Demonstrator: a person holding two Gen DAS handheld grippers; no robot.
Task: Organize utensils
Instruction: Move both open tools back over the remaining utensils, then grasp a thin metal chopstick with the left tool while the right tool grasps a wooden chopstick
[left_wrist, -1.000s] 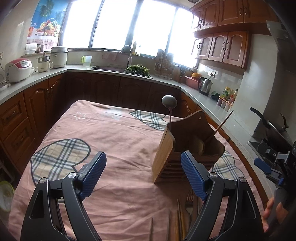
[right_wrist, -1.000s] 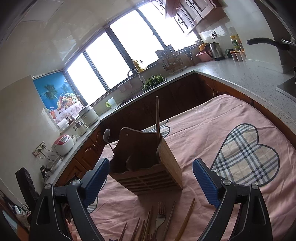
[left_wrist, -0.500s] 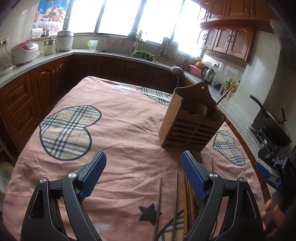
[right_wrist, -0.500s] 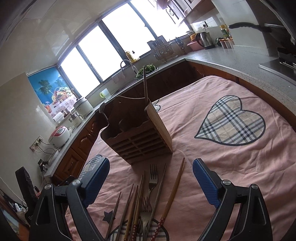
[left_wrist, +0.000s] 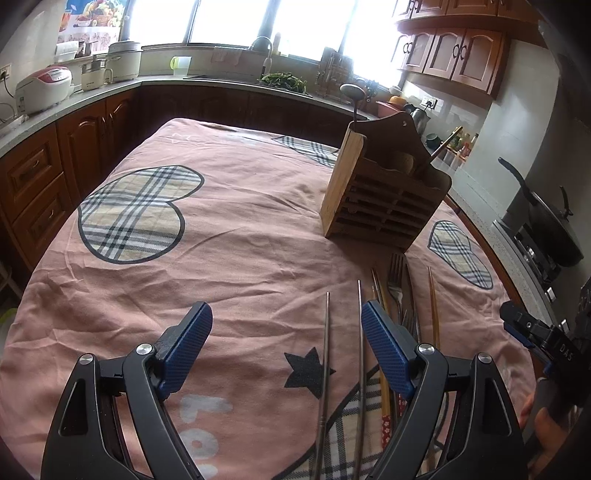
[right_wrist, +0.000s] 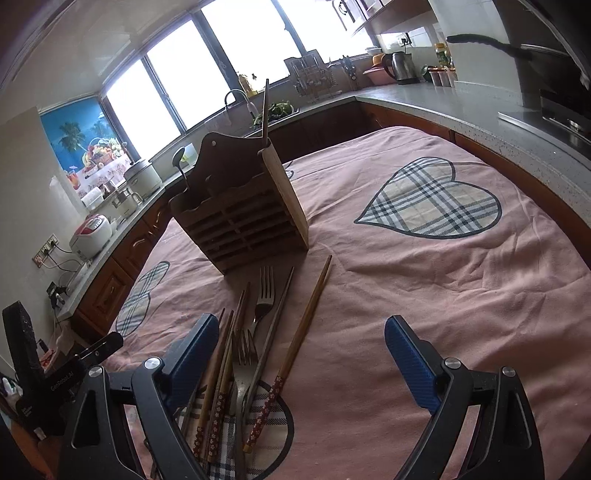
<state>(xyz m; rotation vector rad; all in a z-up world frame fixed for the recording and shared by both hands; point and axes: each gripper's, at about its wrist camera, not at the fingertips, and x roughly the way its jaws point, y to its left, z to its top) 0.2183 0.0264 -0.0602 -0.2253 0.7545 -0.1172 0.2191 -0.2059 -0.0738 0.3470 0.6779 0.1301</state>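
Note:
A wooden utensil holder (left_wrist: 384, 199) (right_wrist: 240, 221) stands upright on the pink tablecloth, with a spoon (left_wrist: 352, 94) and a wooden chopstick (right_wrist: 264, 110) standing in it. In front of it lie loose utensils: two metal chopsticks (left_wrist: 325, 369), forks (right_wrist: 264, 299) and several wooden chopsticks (right_wrist: 306, 325). My left gripper (left_wrist: 286, 332) hangs open above the cloth, the metal chopsticks lying between its fingers below. My right gripper (right_wrist: 301, 343) is also open, over the wooden chopsticks and forks. Neither holds anything.
The table wears a pink cloth with plaid hearts (left_wrist: 133, 214) (right_wrist: 432, 199). Counters and dark wood cabinets ring it: rice cookers (left_wrist: 44, 88) at left, a sink (left_wrist: 266, 74) at the back, a kettle (right_wrist: 402, 66) and a pan on the stove (left_wrist: 550, 229) at right.
Both grippers have come down and tipped toward the table, closer to the loose utensils. More of the chopsticks and forks shows now. The jaws stayed wide.

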